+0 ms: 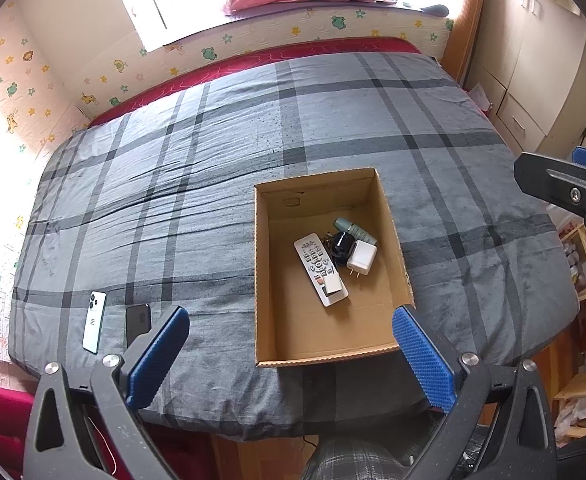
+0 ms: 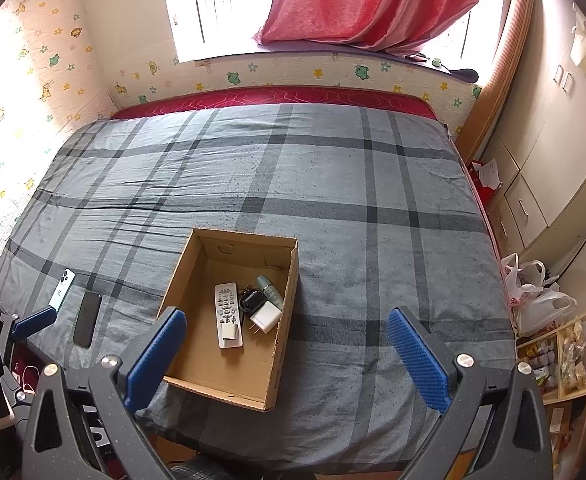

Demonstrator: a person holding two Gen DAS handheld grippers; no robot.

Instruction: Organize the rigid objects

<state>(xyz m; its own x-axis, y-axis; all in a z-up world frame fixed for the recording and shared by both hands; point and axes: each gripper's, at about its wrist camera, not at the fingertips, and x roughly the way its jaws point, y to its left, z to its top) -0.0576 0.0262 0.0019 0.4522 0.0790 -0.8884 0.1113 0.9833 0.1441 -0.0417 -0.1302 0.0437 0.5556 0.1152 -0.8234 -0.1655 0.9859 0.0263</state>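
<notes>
The box (image 2: 229,320) is open on top, so you can reach straight down into it. Its back half is filled by the remote (image 2: 227,316), the plug (image 2: 266,317) and a little bottle (image 2: 269,290). The front half is bare. Left of the box, two phones (image 2: 88,319) lie flat on the blanket (image 2: 373,240).

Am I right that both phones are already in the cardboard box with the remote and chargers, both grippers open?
Not quite. The white phone and black phone lie on the bedspread, left of the cardboard box, as the left wrist view shows. The remote and chargers are inside; left gripper and right gripper are open.
</notes>
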